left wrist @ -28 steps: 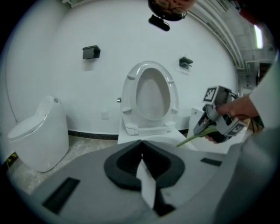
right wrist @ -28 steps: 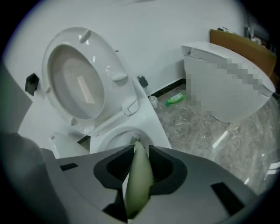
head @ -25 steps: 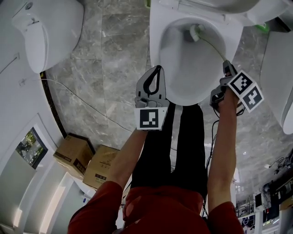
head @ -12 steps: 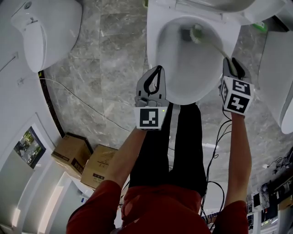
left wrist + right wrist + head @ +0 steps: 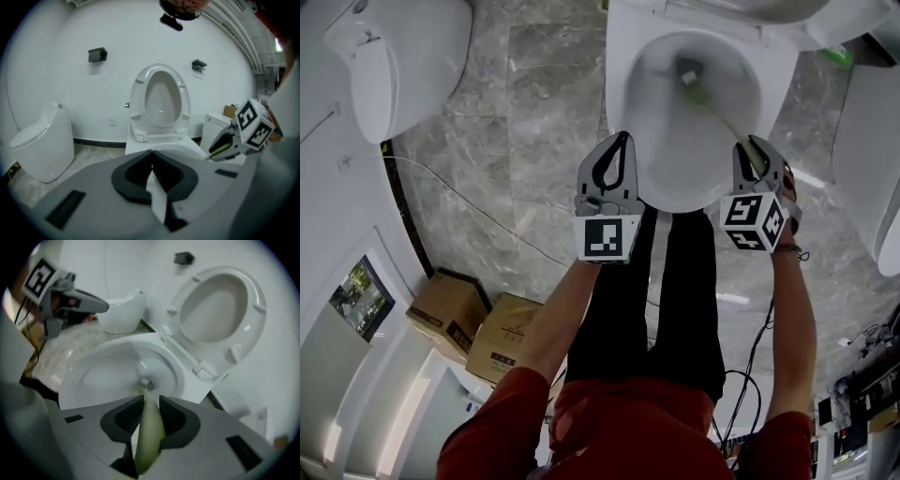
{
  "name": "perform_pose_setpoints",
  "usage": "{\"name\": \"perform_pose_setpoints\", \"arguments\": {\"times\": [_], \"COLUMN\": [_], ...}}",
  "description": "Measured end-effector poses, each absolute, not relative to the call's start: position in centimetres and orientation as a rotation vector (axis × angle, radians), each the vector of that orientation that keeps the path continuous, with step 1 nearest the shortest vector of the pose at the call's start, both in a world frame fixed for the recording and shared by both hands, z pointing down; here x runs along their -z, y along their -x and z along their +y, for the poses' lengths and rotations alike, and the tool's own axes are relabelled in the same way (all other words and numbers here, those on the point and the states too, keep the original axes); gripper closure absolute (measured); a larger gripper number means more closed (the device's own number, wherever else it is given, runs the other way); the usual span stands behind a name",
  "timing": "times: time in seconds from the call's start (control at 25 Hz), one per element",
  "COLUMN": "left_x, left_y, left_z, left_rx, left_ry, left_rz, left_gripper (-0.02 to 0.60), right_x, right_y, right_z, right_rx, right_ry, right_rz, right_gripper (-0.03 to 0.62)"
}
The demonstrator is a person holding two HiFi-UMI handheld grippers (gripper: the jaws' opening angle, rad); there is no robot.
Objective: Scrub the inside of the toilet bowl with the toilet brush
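The white toilet bowl lies open at the top centre of the head view, its lid raised. The toilet brush head rests inside against the far wall of the bowl, near the drain. A pale green handle runs from it back to my right gripper, which is shut on the handle at the bowl's right front rim. My left gripper hangs over the left front rim, shut, with nothing in it. In the left gripper view the jaws meet in front of the toilet.
A second toilet stands at the far left and another white fixture at the right. Cardboard boxes sit at the lower left, and a thin cable crosses the grey marble floor. The person's legs stand right before the bowl.
My right gripper has swung left and turned, ending nearer the bowl's front rim. The brush head has slid a little left and down inside the bowl. The left gripper has stayed put.
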State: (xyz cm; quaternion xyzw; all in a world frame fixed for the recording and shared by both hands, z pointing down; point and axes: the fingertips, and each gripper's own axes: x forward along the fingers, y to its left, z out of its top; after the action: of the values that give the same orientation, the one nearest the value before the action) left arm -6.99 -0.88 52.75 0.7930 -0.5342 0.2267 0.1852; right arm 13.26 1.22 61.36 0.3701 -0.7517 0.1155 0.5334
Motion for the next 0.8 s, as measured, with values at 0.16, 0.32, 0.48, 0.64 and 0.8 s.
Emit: {"name": "perform_pose_setpoints", "arguments": {"times": [0.16, 0.32, 0.48, 0.64, 0.8], "left_x": [-52.6, -51.9, -50.9, -49.8, -47.0], "left_y": [7.6, 8.0, 9.2, 10.0, 10.9], "left_z": [-0.7, -0.9, -1.4, -2.2, -3.1], "left_rx": [-0.645, -0.617, -0.624, -0.619, -0.550], "left_ry": [-2.231, -2.235, -2.278, -2.324, -2.375], "left_rz": [-1.506, -1.497, -1.486, -1.458, -1.447], "left_gripper": [0.581, 0.581, 0.581, 0.581, 0.581], "right_x": [-62.7, -63.8, -64.0, -62.7, -60.8], "right_y": [-12.8, -12.3, -10.1, -9.7, -8.6], "right_z": [3.6, 6.2, 5.2, 3.0, 3.7], "right_rx": [-0.908, -1.594, -2.029, -2.056, -2.004], "right_ry": [-1.261, -1.684, -1.905, -1.948, -1.943], "right_rz": [-1.687, -1.408, -1.260, -1.296, -1.318], "right_gripper": [0.493, 0.494, 0.494, 0.494, 0.493]}}
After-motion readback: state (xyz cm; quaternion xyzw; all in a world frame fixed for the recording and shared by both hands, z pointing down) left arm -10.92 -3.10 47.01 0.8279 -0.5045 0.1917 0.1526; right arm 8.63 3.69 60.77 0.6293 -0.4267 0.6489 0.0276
